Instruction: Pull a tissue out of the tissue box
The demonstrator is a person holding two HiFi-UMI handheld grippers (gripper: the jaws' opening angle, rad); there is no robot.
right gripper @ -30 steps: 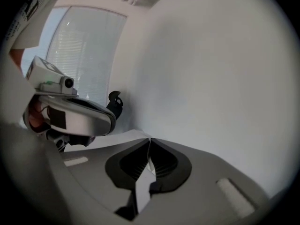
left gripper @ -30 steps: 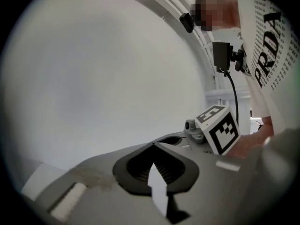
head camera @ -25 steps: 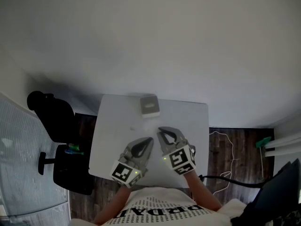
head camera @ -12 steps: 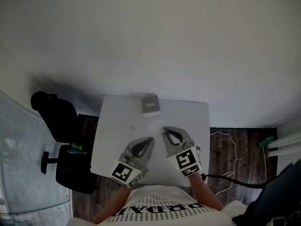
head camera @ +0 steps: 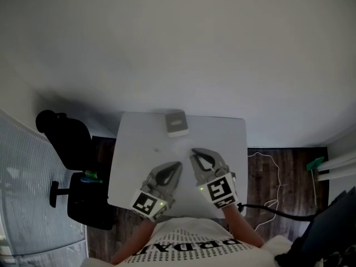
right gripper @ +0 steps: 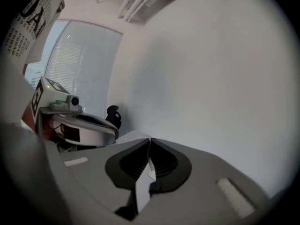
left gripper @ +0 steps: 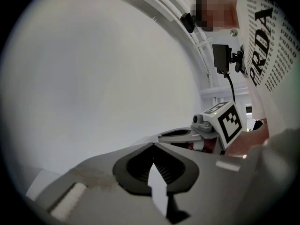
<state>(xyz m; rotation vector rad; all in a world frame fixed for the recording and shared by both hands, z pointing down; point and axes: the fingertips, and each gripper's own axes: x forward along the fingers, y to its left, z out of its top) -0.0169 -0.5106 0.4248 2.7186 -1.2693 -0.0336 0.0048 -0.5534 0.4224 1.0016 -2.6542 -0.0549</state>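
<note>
The tissue box (head camera: 177,123), a small grey box with a paler top, stands at the far edge of the white table (head camera: 136,160). Both grippers hover over the near half of the table, well short of the box. My left gripper (head camera: 178,164) is shut with nothing in it; in the left gripper view its jaws (left gripper: 153,144) meet at the tips. My right gripper (head camera: 193,151) is shut and empty too, its tips (right gripper: 150,139) touching. Each gripper shows in the other's view: the right gripper (left gripper: 187,135) and the left gripper (right gripper: 86,123). Neither gripper view shows the box.
A black office chair (head camera: 67,143) stands by the table's left side. On the dark wood floor to the right lie a black cable (head camera: 267,211) and a thin white cord (head camera: 264,166). A plain white wall rises behind the table.
The right gripper has shifted slightly to the right and lifted a little. The left gripper has stayed put, and both have stayed shut.
</note>
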